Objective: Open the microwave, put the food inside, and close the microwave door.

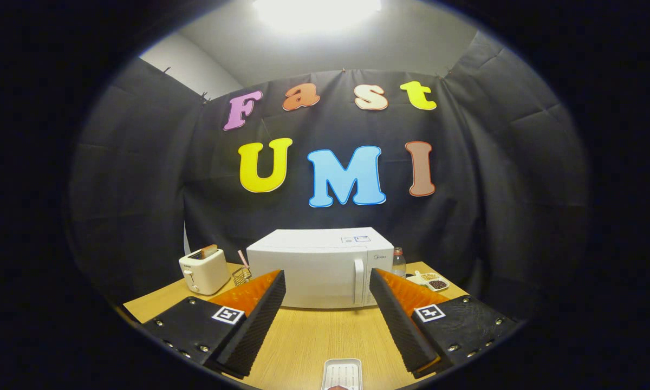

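Shut microwave [314, 271] beyond wide, empty gripper [327, 290], small tray [342, 374] near on surface [314, 336]: early or done, unclear.

Wooden table [314, 336], microwave [314, 268], toaster [203, 271], bottle [398, 264], white tray [342, 374], perhaps snack dishes [432, 281]

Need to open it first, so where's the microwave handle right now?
The microwave stands shut beyond the open fingers; its vertical handle is toward its right side, just left of the right finger.

Ribbed tongs [327, 281], square markers, seemingly screwed mounts
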A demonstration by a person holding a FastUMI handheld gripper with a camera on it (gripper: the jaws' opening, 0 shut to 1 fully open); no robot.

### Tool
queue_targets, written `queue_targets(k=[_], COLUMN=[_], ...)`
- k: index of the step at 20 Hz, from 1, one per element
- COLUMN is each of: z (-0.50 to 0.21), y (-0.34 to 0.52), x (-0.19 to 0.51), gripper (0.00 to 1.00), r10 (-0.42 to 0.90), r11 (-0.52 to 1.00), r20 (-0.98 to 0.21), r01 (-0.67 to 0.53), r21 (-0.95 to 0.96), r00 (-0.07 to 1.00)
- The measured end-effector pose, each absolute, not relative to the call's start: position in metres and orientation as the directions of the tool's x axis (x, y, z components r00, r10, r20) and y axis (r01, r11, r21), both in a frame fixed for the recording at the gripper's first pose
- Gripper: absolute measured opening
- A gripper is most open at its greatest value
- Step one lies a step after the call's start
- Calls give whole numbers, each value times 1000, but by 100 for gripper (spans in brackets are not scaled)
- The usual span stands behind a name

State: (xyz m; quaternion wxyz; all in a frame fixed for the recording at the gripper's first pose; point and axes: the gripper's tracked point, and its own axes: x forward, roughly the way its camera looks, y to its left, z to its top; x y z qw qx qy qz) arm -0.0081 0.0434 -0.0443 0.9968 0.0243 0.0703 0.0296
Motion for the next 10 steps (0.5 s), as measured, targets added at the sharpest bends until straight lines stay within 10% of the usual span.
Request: queue_targets(k=[10], z=[-37], y=[29], x=[-1], gripper=[98], r10=[62], r11=[997], r20=[-121], r01=[-56], r21=[50], r00=[991])
